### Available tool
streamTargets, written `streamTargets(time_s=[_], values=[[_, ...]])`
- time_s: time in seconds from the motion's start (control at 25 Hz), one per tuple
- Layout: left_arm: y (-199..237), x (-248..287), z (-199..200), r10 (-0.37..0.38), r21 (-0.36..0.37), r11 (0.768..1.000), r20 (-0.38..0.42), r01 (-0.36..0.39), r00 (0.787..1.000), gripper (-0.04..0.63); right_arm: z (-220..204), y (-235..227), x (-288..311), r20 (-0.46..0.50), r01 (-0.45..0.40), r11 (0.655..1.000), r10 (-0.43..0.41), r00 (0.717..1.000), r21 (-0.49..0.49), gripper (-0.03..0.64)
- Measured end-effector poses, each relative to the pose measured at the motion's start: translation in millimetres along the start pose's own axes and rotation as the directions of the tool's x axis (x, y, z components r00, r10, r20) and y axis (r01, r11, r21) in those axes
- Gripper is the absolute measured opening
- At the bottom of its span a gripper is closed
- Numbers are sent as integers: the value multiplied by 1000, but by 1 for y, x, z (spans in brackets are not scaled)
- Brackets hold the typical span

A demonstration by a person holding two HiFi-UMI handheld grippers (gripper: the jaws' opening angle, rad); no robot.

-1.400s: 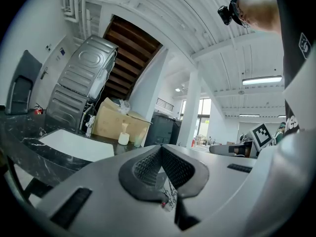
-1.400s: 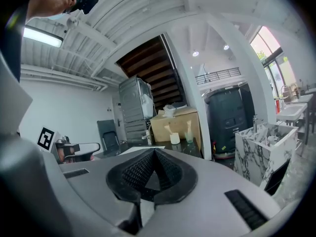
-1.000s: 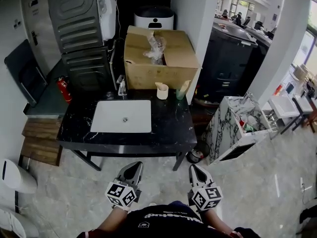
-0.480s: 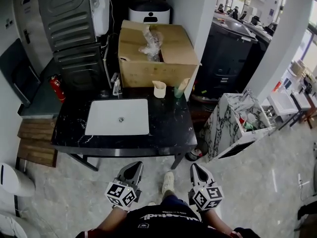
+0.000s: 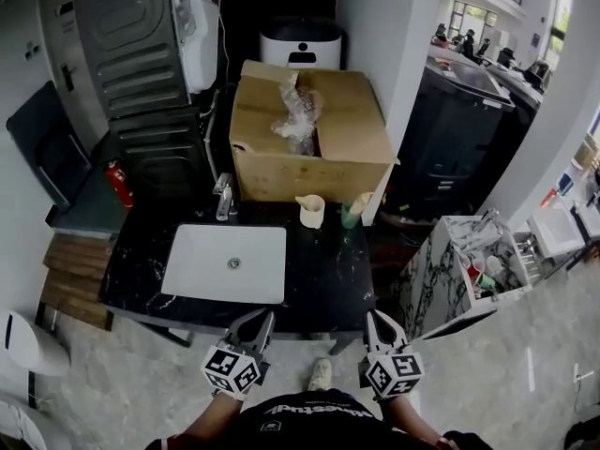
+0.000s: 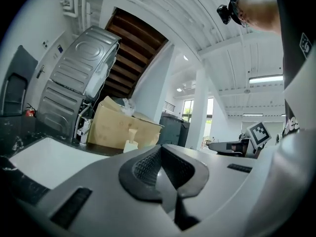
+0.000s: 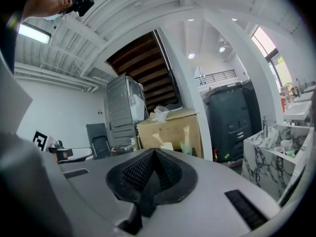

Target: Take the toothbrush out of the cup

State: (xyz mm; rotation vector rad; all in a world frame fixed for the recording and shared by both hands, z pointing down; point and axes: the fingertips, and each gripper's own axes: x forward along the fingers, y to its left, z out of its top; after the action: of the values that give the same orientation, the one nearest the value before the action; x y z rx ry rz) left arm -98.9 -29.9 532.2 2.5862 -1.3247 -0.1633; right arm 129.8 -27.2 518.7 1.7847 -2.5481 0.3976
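Observation:
A cream cup and a green cup stand at the back of the black marble counter, in front of a cardboard box. A pale stick-like item rises from each; which one is the toothbrush I cannot tell. The right gripper view shows the cream cup and the green cup far ahead; the left gripper view shows only the cream cup. My left gripper and right gripper hang at the counter's near edge, well short of the cups. Left gripper and right gripper are both shut and empty.
A white sink with a faucet fills the counter's left half. The open cardboard box stands behind the cups. A marble-patterned unit stands to the right, a fire extinguisher to the left.
The counter has come closer in the head view as the person stepped toward it. Both grippers, earlier over the floor, are now at its front edge, still shut.

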Motion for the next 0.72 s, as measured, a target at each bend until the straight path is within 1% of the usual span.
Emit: streamTargets(time_s=[0.16,0.32,0.44,0.6,0.72], values=[[10,56,18,23,20,1000,27,-24,999,15,30,-33,48,18,-40,999,40,999,-8,37],[14,107,25,42,8,999,39,-42,998,15,44,-62,83,9,-81,997,81,997,-9,35],[14,129,27,52,15,999,35,-52,998,15,46,-77,102,-11,-99,995,99,995,-16,36],[25,149,30,49,41,998,9,-49,999,15,47,-90,124,-14,-91,996,91,996,6,35],[36,159,31,48,26,999,1,-48,999,15,44,-94,138,-23,-78,997,78,997,30,35]])
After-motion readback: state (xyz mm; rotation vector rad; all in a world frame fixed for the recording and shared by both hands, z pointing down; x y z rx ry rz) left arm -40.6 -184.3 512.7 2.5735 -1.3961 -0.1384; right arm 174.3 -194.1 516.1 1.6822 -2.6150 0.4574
